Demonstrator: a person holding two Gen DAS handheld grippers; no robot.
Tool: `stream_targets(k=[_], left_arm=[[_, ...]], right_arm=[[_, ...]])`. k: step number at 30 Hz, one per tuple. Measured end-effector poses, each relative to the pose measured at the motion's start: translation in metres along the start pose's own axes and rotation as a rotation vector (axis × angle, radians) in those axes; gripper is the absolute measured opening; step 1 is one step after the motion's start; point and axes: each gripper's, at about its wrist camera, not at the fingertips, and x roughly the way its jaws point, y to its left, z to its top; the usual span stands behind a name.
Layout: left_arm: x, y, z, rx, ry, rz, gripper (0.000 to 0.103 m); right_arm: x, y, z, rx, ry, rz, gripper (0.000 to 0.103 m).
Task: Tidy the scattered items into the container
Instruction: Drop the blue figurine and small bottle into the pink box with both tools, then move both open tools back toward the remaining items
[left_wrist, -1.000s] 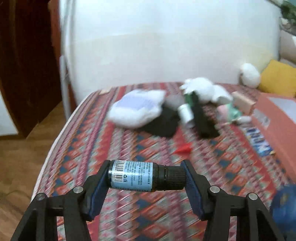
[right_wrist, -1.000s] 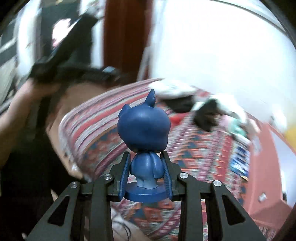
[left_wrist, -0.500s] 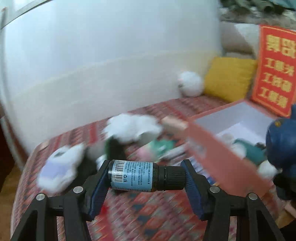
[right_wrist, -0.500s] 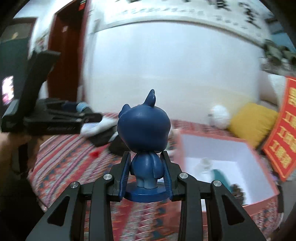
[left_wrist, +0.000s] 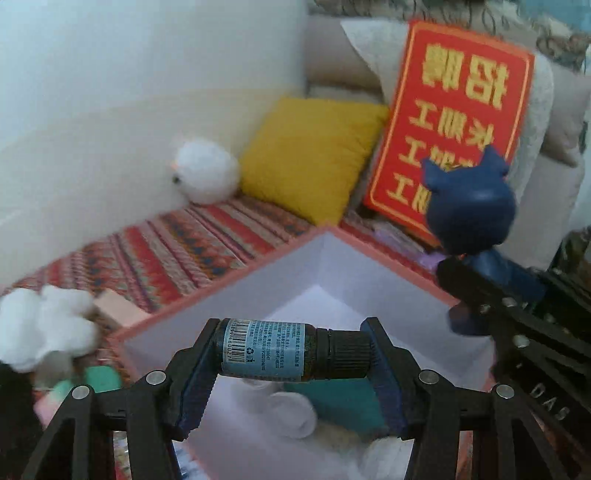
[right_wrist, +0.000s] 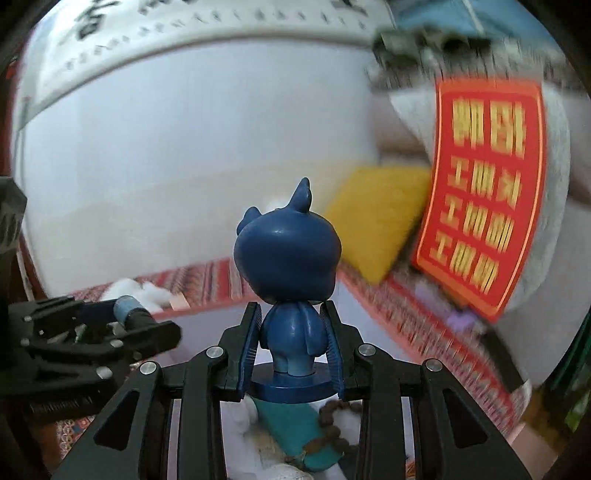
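The bottle (left_wrist: 291, 350) is dark brown with a black ribbed cap and a pale blue label printed in black. The figurine (right_wrist: 290, 280) is solid navy blue. The box (left_wrist: 225, 286) is salmon pink outside and white inside, with a teal item (left_wrist: 343, 402) in it. The bed cover (left_wrist: 184, 247) is red with striped blue and cream geometric bands. The cushion (left_wrist: 310, 155) is mustard yellow. The sign (left_wrist: 454, 122) is red with yellow characters.

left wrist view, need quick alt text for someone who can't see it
The left gripper holds a small dark bottle sideways above an open pink box on a patterned bedspread. At right, the right gripper holds a blue figurine over the box's rim.
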Motion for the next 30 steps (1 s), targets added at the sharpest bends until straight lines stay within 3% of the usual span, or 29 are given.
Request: stream_targets(k=[1,2,6,8,14,18,23,27,30], left_arm=[[0.013,-0.001,-0.001,-0.002,0.017,0.011,0.066],[0.024,-0.001,-0.003,-0.007,0.037,0.025,0.075],[0.036,0.015,-0.007,-0.070,0.064,0.042,0.091],[0.031,0.026,-0.011,-0.095,0.054,0.050,0.097],[-0.005,0.056,-0.025,-0.133,0.020,0.094,0.097],[-0.046,0.083,-0.046,-0.145,-0.006,0.157,0.098],[-0.102,0.136,-0.091,-0.182,-0.026,0.293,0.100],[-0.136,0.195,-0.154,-0.215,0.015,0.428,0.101],[-0.143,0.240,-0.200,-0.269,0.080,0.470,0.101]], right_arm=[[0.011,-0.003,-0.005,0.007,0.029,0.002,0.037],[0.022,-0.006,-0.008,0.003,0.056,-0.017,0.045],[0.023,-0.005,-0.011,-0.008,0.029,-0.112,0.083],[0.019,-0.002,-0.013,-0.006,0.007,-0.132,0.089],[0.011,0.030,-0.013,-0.036,-0.026,-0.106,0.091],[0.003,0.077,-0.008,-0.072,-0.059,-0.025,0.093],[-0.002,0.173,-0.016,-0.173,-0.071,0.132,0.094],[0.008,0.247,-0.032,-0.190,0.019,0.341,0.094],[0.034,0.307,-0.060,-0.199,0.158,0.469,0.094]])
